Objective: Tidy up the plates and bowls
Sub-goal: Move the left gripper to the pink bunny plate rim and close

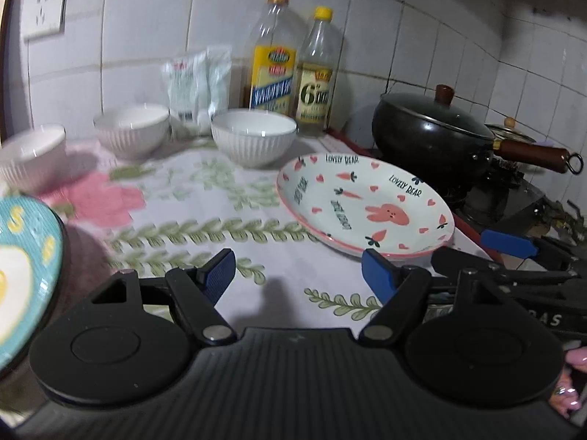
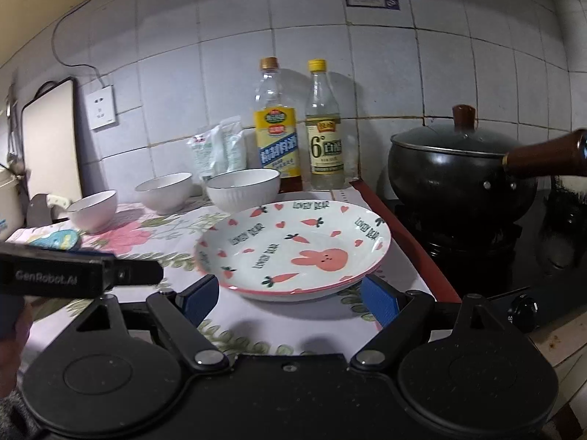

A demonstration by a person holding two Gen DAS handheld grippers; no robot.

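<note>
A white plate with pink rabbit and carrots (image 1: 363,205) (image 2: 293,249) lies on the floral cloth near the stove. Three white ribbed bowls stand behind it: right (image 1: 253,135) (image 2: 243,187), middle (image 1: 132,128) (image 2: 164,191), left (image 1: 31,156) (image 2: 93,209). A teal plate (image 1: 25,267) (image 2: 60,239) sits at the left. My left gripper (image 1: 297,275) is open and empty above the cloth, left of the rabbit plate. My right gripper (image 2: 290,299) is open, its fingers on either side of the rabbit plate's near rim without touching it.
Two bottles (image 2: 279,135) (image 2: 324,135) and white packets (image 2: 220,150) stand against the tiled wall. A black lidded pot (image 2: 462,176) with a wooden handle sits on the stove at right. A cutting board (image 2: 49,139) leans at the left.
</note>
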